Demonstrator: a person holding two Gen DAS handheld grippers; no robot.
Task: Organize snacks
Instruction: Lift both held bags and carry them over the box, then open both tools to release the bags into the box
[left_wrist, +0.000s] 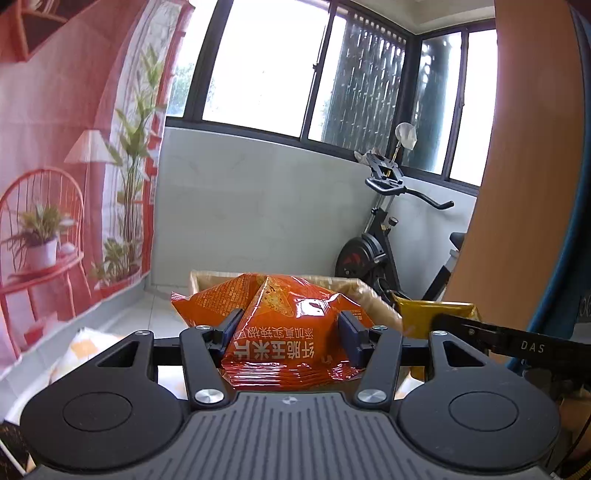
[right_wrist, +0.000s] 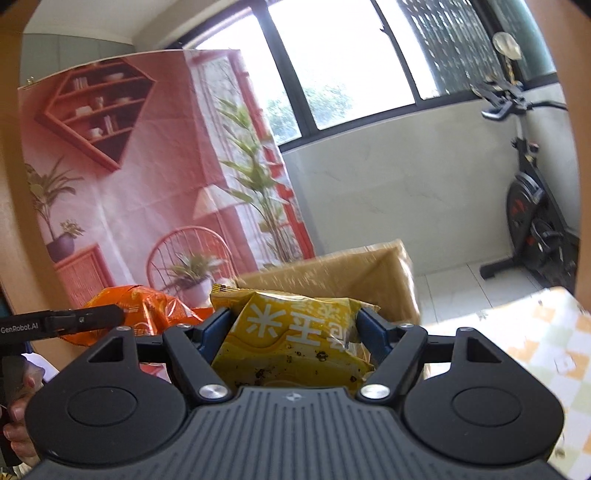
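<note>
The left tongs (left_wrist: 291, 332) are clamped on a crinkly orange foil snack bag (left_wrist: 284, 321) with white printed characters, its blue-padded fingers (left_wrist: 351, 338) pressing in on both sides of the bag. The bag is held up in the air in front of an open brown cardboard box (left_wrist: 373, 295), which stands just behind it; what lies inside the box cannot be seen from either view. The right tongs (right_wrist: 295, 328) are clamped in the same way on a yellow plastic snack bag (right_wrist: 295, 332) with white characters, lifted in front of the same box (right_wrist: 369, 273). The two bags hang side by side, near one another but apart. A table (right_wrist: 532, 339) covered with a yellow-and-white checked cloth shows at the right edge. Beyond stand a pink printed backdrop (right_wrist: 147, 166) and a black exercise bike (left_wrist: 380, 236).
</note>
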